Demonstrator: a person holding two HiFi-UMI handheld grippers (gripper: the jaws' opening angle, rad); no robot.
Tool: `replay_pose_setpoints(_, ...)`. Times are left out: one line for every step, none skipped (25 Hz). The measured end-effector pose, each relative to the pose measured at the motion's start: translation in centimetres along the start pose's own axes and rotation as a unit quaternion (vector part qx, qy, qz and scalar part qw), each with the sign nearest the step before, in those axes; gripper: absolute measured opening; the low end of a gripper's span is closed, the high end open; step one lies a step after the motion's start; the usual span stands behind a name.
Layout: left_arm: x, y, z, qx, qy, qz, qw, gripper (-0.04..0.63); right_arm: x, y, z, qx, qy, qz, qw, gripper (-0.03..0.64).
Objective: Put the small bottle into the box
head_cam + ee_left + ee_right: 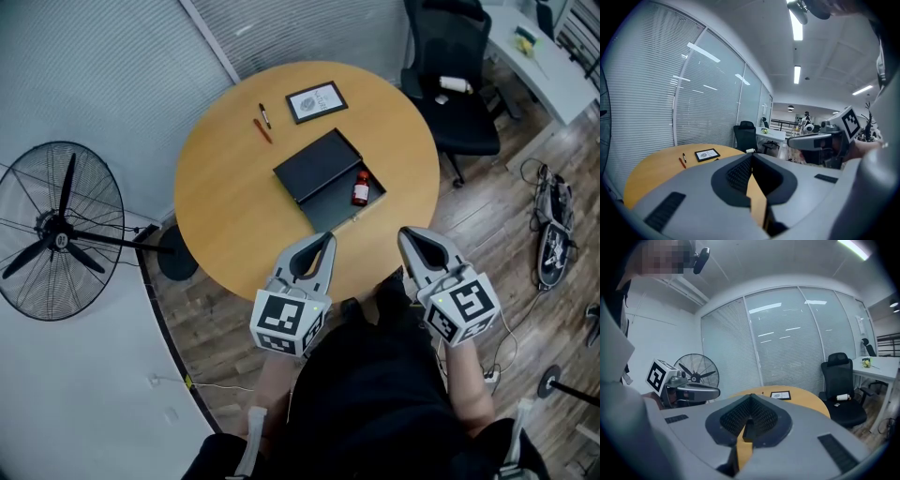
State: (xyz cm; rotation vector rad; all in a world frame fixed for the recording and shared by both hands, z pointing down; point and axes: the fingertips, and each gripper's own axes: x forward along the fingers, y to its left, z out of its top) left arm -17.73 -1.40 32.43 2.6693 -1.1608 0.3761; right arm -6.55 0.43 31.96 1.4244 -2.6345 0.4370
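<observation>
In the head view the small bottle lies lengthwise away from the person at the right edge of the open box, seemingly already in its tray. It is straight ahead of the left tool and right tool, about equally near, with only bare table between. The left gripper view shows the left tool pressed together on nothing, its body hiding the bottle and leaving only the pens and a framed card in sight. The right gripper view shows the right tool likewise closed and empty.
</observation>
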Motion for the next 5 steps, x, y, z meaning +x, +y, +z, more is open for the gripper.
replay_pose_setpoints(-0.05, -0.04, 0.01, 0.000, 0.000, 0.000, 1.0000, -0.002, -0.06, -0.03, 0.00, 0.001, 0.000, -0.001, 1.000, 0.009)
replay_pose_setpoints(-0.10, -0.06, 0.03, -0.001, 0.000, 0.000, 1.0000, -0.002, -0.11, -0.05, 0.04, 0.001, 0.000, -0.003, 1.000, 0.009)
replay_pose_setpoints(-0.13, -0.06, 0.05, -0.001, 0.000, 0.001, 1.0000, -0.002, -0.15, -0.06, 0.10, 0.000, -0.001, -0.004, 1.000, 0.009)
replay_pose_setpoints(-0.15, -0.04, 0.09, -0.001, -0.001, 0.001, 1.0000, -0.002, -0.18, -0.07, 0.18, 0.000, -0.002, -0.005, 1.000, 0.009)
replay_pose_setpoints(-0.16, -0.03, 0.13, -0.001, -0.001, 0.001, 1.0000, -0.002, -0.22, -0.08, 0.27, -0.001, -0.003, -0.006, 1.000, 0.009)
